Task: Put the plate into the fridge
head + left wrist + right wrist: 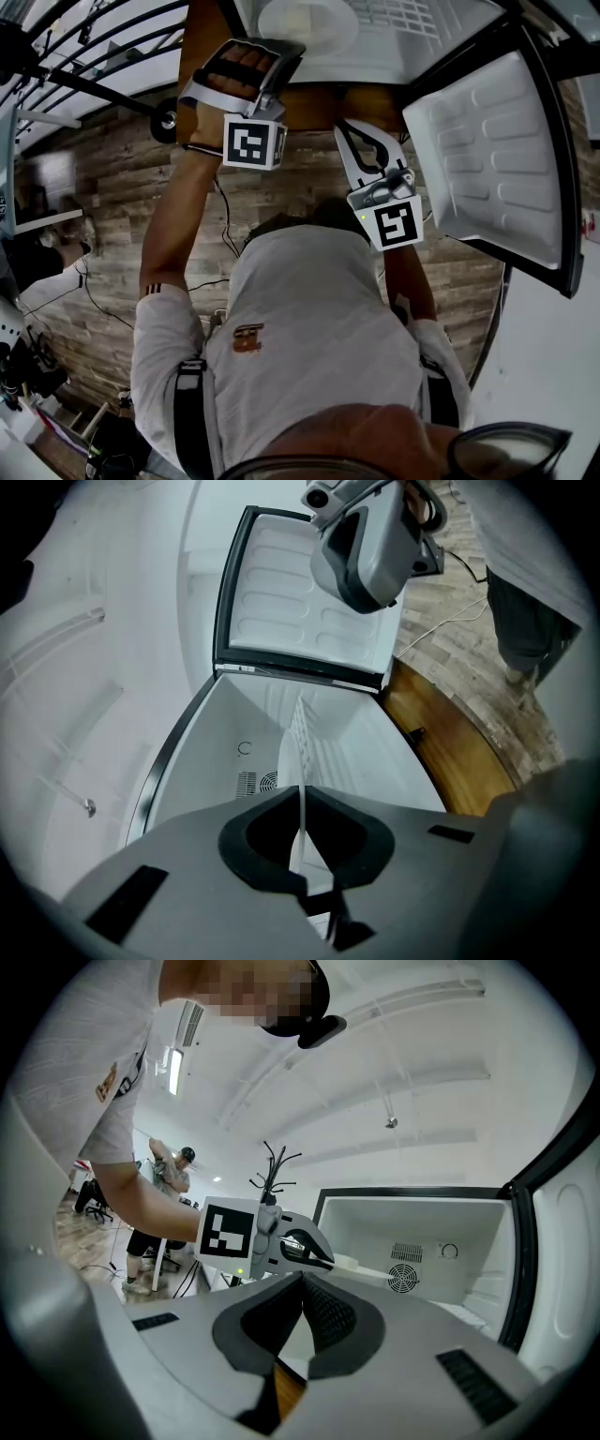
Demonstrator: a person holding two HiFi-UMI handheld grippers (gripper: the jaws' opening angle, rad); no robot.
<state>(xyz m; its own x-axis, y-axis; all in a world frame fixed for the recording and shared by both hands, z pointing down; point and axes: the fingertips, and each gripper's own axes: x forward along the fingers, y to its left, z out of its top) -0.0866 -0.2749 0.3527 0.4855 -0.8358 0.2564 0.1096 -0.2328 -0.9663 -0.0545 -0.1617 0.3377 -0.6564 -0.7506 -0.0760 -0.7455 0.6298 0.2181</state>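
Observation:
A white plate (pixel 307 23) lies inside the open white fridge (pixel 427 56), level over its wire shelf. My left gripper (pixel 284 54) is shut on the plate's near rim. In the left gripper view the plate (pixel 302 803) shows edge-on as a thin white line pinched between the dark pads. The right gripper view shows the left gripper (pixel 323 1258) holding the plate (pixel 373 1271) inside the fridge (pixel 441 1227). My right gripper (pixel 351 129) hangs just right of the left one, in front of the fridge. Its jaws (pixel 302 1286) are shut with nothing between them.
The fridge door (pixel 487 159) stands swung open at the right. A brown wooden panel (pixel 450 752) runs beside the fridge, with plank flooring and cables (pixel 225 225) below. A coat rack (pixel 275 1171) and people (pixel 173 1171) stand far behind.

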